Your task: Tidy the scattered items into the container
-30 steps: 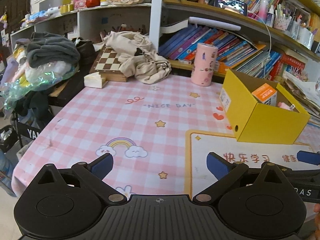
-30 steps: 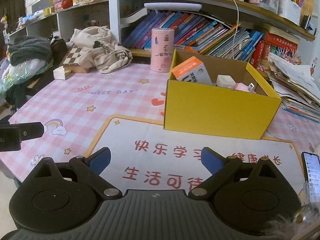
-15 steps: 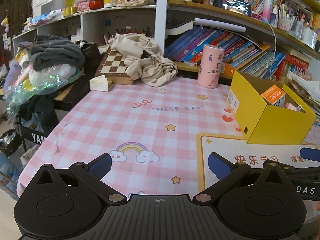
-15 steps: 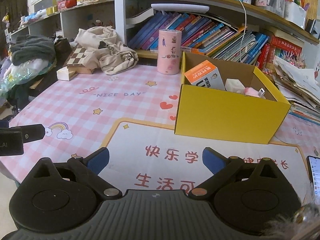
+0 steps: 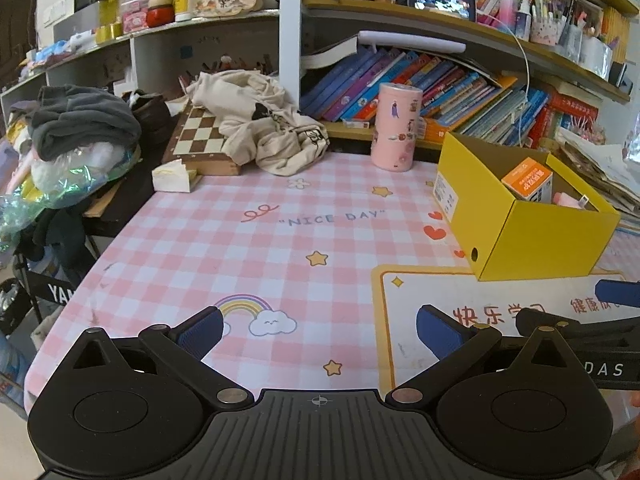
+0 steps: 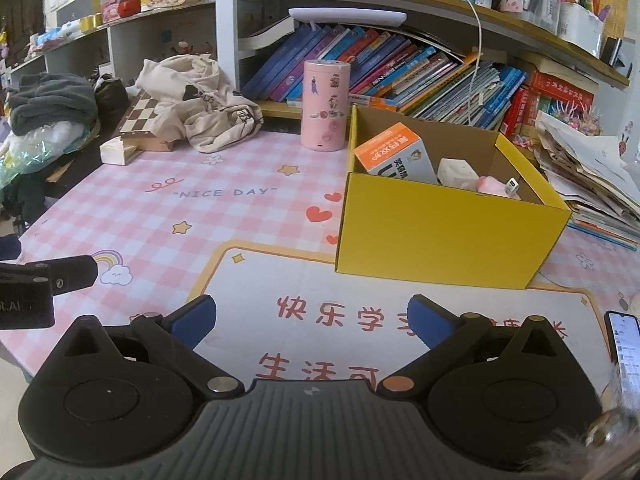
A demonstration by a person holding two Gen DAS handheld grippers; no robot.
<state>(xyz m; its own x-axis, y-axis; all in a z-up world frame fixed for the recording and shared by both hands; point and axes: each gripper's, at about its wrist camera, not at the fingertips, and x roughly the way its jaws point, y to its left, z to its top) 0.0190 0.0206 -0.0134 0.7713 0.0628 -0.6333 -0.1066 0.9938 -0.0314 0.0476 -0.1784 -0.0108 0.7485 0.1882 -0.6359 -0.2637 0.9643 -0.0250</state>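
A yellow cardboard box (image 6: pixel 448 236) stands on the pink checked tablecloth, also in the left wrist view (image 5: pixel 540 240). Inside it are an orange-and-white carton (image 6: pixel 394 154), a white object (image 6: pixel 456 172) and a pink object (image 6: pixel 490 184). The carton shows in the left wrist view (image 5: pixel 528 180). My left gripper (image 5: pixel 318 328) is open and empty above the table's near left part. My right gripper (image 6: pixel 312 318) is open and empty over the white mat (image 6: pixel 360 280), in front of the box and apart from it.
A pink cylinder (image 6: pixel 325 110) stands behind the box. A chessboard (image 5: pixel 200 136) and beige cloth (image 5: pixel 260 128) lie at the back left, with a small white box (image 5: pixel 174 178). A phone (image 6: pixel 624 340) lies at the right edge. Bookshelves line the back.
Both grippers have drawn back and risen from the table, so the box and tablecloth look farther away. Both stay open and empty.
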